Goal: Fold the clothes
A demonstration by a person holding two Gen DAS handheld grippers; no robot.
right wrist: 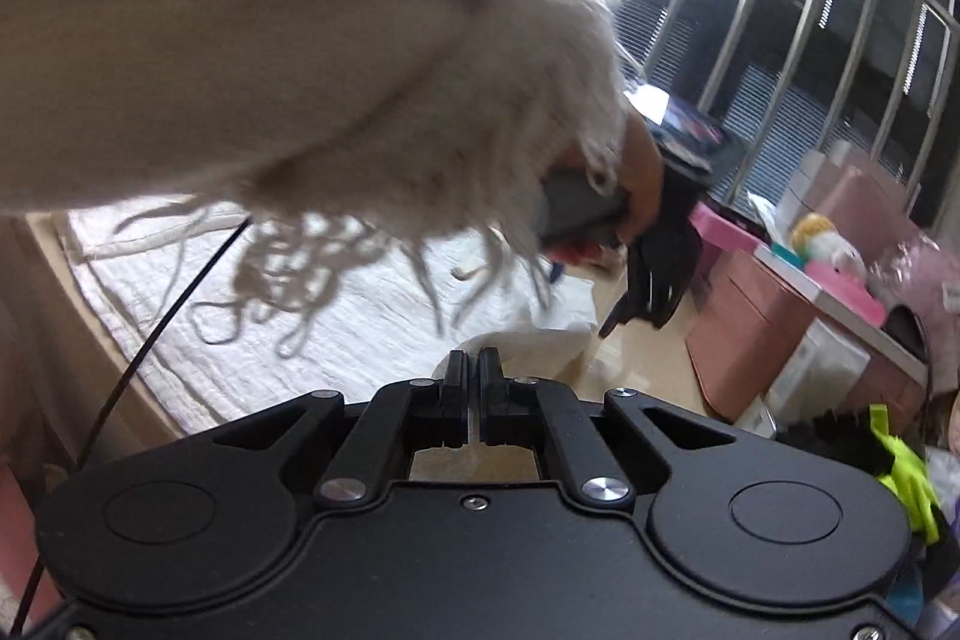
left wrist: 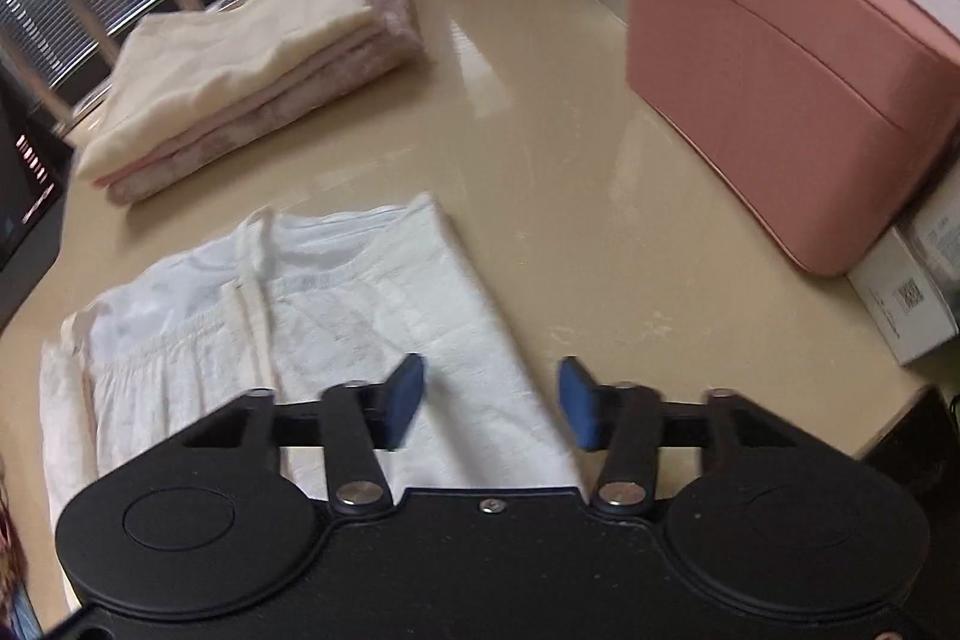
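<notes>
My left gripper hovered with its blue pads spread over the right edge of the white garment, which lay partly folded on the beige table near a stack of folded clothes. My right gripper was pressed together, seemingly pinching a thin white hem, below a fringed cream sleeve. To fold cleanly, I judged the left should catch the edge squarely, both layers together.
</notes>
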